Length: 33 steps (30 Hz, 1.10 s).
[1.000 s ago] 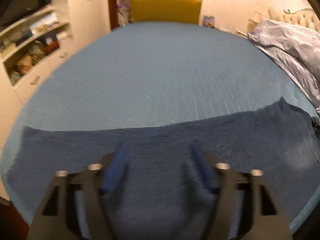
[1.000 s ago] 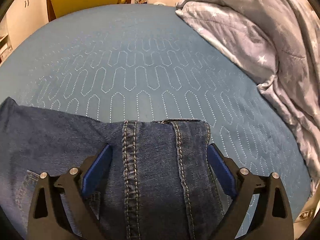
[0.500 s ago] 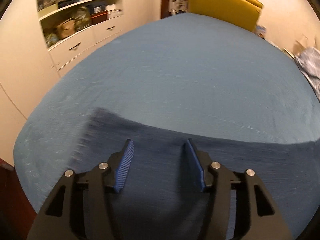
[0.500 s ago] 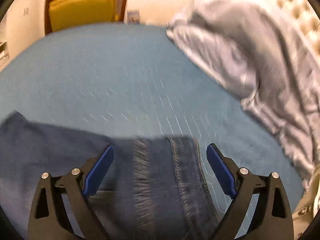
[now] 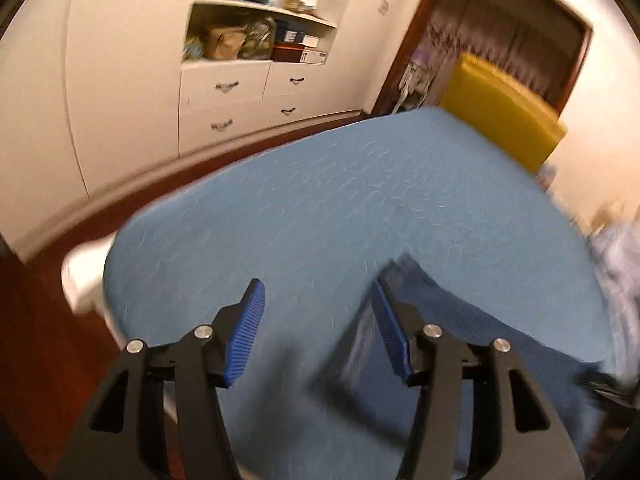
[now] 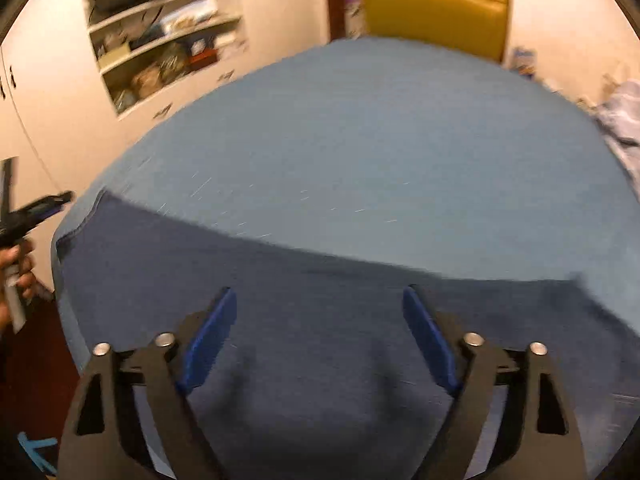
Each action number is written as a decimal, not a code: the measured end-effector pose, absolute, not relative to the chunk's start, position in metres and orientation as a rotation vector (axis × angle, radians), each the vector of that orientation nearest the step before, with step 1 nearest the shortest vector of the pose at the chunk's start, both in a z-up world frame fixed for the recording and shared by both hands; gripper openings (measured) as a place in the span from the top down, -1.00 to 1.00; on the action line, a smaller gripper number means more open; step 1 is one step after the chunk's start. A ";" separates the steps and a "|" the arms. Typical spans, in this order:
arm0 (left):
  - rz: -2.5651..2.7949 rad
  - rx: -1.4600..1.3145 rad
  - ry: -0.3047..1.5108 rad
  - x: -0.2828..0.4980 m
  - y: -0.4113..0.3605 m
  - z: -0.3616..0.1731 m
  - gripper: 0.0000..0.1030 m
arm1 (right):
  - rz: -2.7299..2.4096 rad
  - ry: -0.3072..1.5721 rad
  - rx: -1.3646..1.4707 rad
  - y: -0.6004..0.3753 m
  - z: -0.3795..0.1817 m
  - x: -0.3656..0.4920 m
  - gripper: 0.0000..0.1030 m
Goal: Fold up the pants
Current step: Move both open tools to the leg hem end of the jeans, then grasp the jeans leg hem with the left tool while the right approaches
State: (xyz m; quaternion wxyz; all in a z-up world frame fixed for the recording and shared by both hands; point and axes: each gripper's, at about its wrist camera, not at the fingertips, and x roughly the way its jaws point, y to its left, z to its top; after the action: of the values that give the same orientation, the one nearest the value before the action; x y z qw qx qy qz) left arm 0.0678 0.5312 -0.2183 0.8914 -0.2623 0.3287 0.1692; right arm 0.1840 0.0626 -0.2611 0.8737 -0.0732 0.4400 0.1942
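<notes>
The right gripper [image 6: 318, 334] hangs over dark blue denim pants [image 6: 320, 320], its jaws wide but closing, with nothing pinched between the blue pads [image 6: 208, 336]; the cloth lies flat beneath and between them, not lifted. The pants stretch in a long band across the near edge of a bed [image 6: 380, 140] covered in light blue quilted fabric, one end reaching the bed's left corner, the other running off to the right of the gripper. Whether the pads touch the denim cannot be told through the motion blur.

The left gripper [image 5: 318, 326] hovers about half open and grips nothing. From its own view, the end of the pants [image 5: 480, 344] lies under and just beyond its right finger, while its left finger stands over bare bedcover [image 5: 320, 208]. In the right wrist view, the left gripper [image 6: 38, 210] shows at the far left, past the bed's corner, held in a hand [image 6: 18, 268].

Beyond the pants the bedcover lies open up to the far edge. To the far right sits a rumpled pale grey duvet [image 6: 624, 116]. Left of the bed runs dark red wooden floor [image 5: 36, 340], then a cream wall unit with drawers [image 5: 236, 92] and cluttered shelves [image 5: 260, 40]. At the far end of the bed stands a yellow padded chair [image 6: 434, 8] before a dark-framed doorway [image 5: 504, 28].
</notes>
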 end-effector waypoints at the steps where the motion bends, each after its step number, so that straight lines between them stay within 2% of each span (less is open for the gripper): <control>1: 0.322 -0.578 0.683 0.053 0.528 -0.221 -0.08 | 0.409 0.934 -0.159 0.078 -0.270 0.187 -0.47; 2: 0.283 -0.619 0.684 0.040 0.527 -0.226 -0.08 | 0.409 0.954 -0.177 0.093 -0.281 0.192 -0.42; 7: 0.060 -1.005 0.637 0.022 0.540 -0.271 -0.06 | 0.324 0.992 -0.225 0.115 -0.315 0.205 -0.45; 15: 0.017 -1.087 0.650 0.053 0.525 -0.294 -0.06 | 0.288 0.961 -0.287 0.133 -0.320 0.207 -0.54; 19: 0.019 -1.179 0.622 0.041 0.525 -0.303 -0.06 | 0.264 0.956 -0.286 0.135 -0.323 0.208 -0.63; 33: 0.062 -1.243 0.599 0.072 0.539 -0.302 -0.03 | 0.250 0.952 -0.256 0.128 -0.325 0.210 -0.72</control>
State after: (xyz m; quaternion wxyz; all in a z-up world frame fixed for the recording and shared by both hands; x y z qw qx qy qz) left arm 0.0719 0.5391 -0.3018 0.7708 -0.5733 0.2765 0.0285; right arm 0.2096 0.1279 -0.3246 0.8734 -0.1224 0.4560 0.1195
